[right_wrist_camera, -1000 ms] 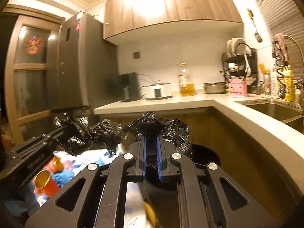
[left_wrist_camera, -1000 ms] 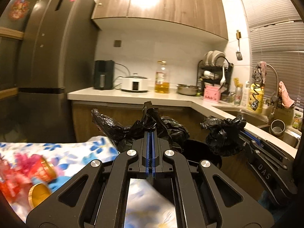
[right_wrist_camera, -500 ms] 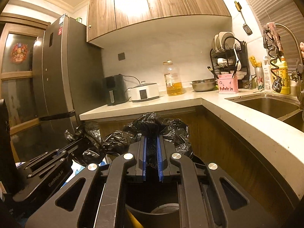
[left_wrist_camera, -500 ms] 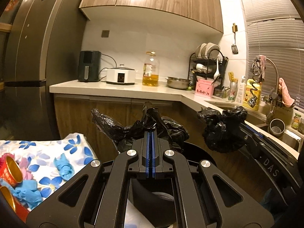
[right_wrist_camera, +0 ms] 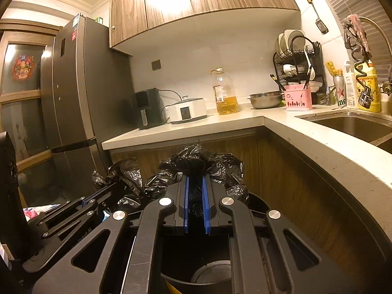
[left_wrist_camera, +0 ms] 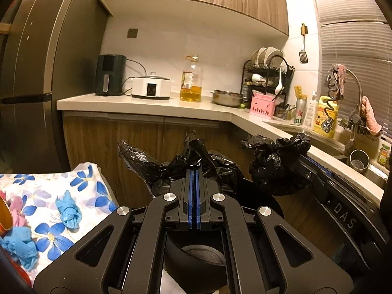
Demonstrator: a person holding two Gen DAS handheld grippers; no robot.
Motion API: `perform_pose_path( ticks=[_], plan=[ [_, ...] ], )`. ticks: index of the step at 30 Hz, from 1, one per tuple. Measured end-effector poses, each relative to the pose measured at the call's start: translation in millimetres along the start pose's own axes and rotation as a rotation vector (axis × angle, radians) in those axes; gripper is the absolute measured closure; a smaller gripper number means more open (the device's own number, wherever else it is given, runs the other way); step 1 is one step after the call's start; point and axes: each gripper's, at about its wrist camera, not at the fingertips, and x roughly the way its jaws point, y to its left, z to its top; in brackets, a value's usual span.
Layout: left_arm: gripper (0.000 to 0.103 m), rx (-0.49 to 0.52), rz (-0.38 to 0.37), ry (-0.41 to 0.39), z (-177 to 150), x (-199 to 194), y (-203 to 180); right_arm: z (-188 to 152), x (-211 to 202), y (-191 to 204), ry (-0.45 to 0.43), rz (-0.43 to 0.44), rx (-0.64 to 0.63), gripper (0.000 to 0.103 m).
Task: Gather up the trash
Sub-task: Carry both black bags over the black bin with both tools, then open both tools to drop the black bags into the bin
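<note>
Left gripper (left_wrist_camera: 194,171) clamped tight on a bunch of black trash bag (left_wrist_camera: 196,156), blue pads nearly touching with thin plastic between. Right gripper (right_wrist_camera: 195,178) pinching another bunch of the same bag (right_wrist_camera: 196,161), pads held slightly apart by a thicker wad. Both bunches held up above a black bin (left_wrist_camera: 196,257), its round bottom visible directly below the claws. In the left wrist view, right gripper (left_wrist_camera: 301,158) seen at right with crumpled bag plastic at its tip. In the right wrist view, left gripper (right_wrist_camera: 120,183) seen at left, also wrapped in bag plastic. Bag stretched between the two over the bin mouth. Near left: flowered cloth (left_wrist_camera: 49,196) with crumpled blue tissues (left_wrist_camera: 68,212) lying on it, gold-rimmed can (left_wrist_camera: 5,214) at the edge. Far: counter (left_wrist_camera: 152,104) with black air fryer (left_wrist_camera: 110,74), white cooker (left_wrist_camera: 150,88), oil bottle (left_wrist_camera: 191,79), steel bowl (left_wrist_camera: 227,98), dish rack (left_wrist_camera: 267,73). Far right: sink (right_wrist_camera: 352,125) and tap (left_wrist_camera: 355,93). Far left: fridge (right_wrist_camera: 73,85).
</note>
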Motion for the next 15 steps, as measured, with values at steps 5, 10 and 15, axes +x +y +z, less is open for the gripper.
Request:
perform_pose_path(
  ticks=[5,10,15],
  plan=[
    [0.102,-0.003,0.001,0.017,-2,9,-1,-4,8,-2,0.02,-0.007,-0.003,0.092],
    [0.101,-0.015,-0.022,0.039,-7,18,1,-9,16,-5,0.042,-0.019,0.004,0.089],
    [0.087,0.0,-0.052,0.074,-13,27,1,-12,20,-9,0.054,-0.029,0.015,0.068]
  ],
)
